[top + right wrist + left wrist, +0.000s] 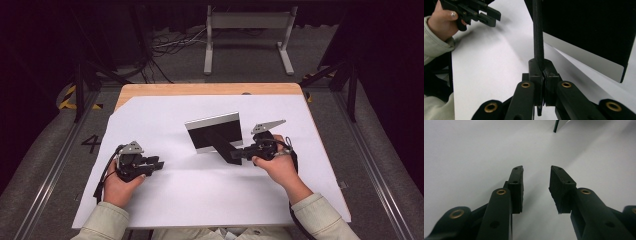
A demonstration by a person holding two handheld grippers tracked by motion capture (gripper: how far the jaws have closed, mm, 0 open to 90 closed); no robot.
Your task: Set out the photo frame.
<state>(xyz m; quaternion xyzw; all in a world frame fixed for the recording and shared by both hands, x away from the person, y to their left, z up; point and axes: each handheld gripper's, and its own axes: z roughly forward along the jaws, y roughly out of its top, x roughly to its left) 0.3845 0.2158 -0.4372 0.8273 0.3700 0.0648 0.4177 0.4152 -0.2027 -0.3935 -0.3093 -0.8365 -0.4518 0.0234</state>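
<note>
A big white sheet covers the table. In the middle of the high view stands a photo frame, back side toward us, with its black prop leg sticking out toward the lower right. The right gripper is pinched tight on that thin leg. The left gripper rests at the lower left, its jaws part way apart and holding nothing. To do this well, keep the pinch firm and move the leg slowly (the frame could tip). The frame's front is hidden, so I cannot tell what it shows.
</note>
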